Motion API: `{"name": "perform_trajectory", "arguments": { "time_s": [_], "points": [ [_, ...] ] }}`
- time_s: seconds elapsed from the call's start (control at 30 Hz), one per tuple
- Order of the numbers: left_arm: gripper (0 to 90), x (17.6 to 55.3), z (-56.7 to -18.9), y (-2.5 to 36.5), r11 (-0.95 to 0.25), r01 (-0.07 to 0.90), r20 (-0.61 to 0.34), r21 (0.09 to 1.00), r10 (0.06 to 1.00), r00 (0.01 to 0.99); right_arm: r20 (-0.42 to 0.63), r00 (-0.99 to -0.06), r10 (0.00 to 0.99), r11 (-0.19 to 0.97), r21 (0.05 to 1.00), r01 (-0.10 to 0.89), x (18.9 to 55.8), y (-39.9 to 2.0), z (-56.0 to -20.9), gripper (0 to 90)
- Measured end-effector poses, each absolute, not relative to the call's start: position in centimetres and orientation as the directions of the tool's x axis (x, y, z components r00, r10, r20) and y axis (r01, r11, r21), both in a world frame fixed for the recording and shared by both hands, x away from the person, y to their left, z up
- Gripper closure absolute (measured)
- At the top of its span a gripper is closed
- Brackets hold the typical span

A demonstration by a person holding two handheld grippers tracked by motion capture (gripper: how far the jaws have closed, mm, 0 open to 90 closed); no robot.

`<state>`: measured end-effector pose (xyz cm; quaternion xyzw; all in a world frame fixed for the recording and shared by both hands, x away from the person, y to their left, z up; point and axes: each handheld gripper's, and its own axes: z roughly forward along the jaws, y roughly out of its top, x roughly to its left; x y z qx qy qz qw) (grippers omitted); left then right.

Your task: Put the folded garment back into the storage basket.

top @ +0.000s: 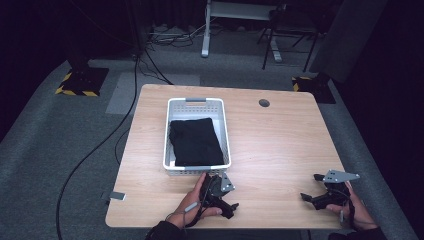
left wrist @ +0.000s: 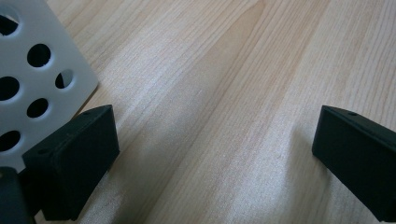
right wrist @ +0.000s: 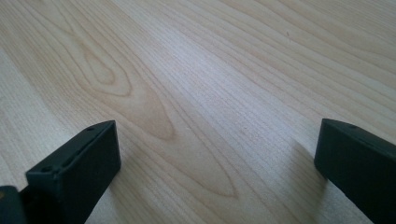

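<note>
A white perforated basket (top: 224, 131) stands on the wooden table (top: 280, 140), with a folded black cloth (top: 195, 141) lying inside it. My left gripper (top: 224, 194) rests on the table just in front of the basket's near right corner, held by a hand. In the left gripper view its jaws (left wrist: 215, 126) stand wide apart over bare wood, and the basket's wall (left wrist: 42, 79) is close at the upper left. My right gripper (top: 311, 186) lies near the table's front right corner, pointing left. It is open (right wrist: 217, 133) with nothing between its jaws.
A round cable hole (top: 264, 103) sits in the table's far right part. A small grey tab (top: 116, 195) sticks out at the front left edge. Behind the table are cables (top: 135, 85), desk legs (top: 206, 30) and yellow-black marked stands (top: 80, 82).
</note>
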<state>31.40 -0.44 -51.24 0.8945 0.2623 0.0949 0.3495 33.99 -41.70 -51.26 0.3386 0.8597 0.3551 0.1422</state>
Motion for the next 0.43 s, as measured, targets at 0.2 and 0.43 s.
{"name": "perform_trajectory", "arguments": {
  "time_s": [0.2, 0.43],
  "points": [
    [0.3, 31.42, -51.24, -0.45, -0.619, 0.402, -0.014, 0.674, 0.534, 0.845, -0.004, -0.731, 0.683, 0.519, 0.707, 0.481, 33.99, -41.71, -51.26, 0.4],
    [0.3, 31.42, -51.24, -0.45, -0.619, 0.402, -0.014, 0.674, 0.534, 0.845, -0.004, -0.731, 0.683, 0.519, 0.707, 0.481, 33.99, -41.71, -51.26, 0.4]
  ]
}}
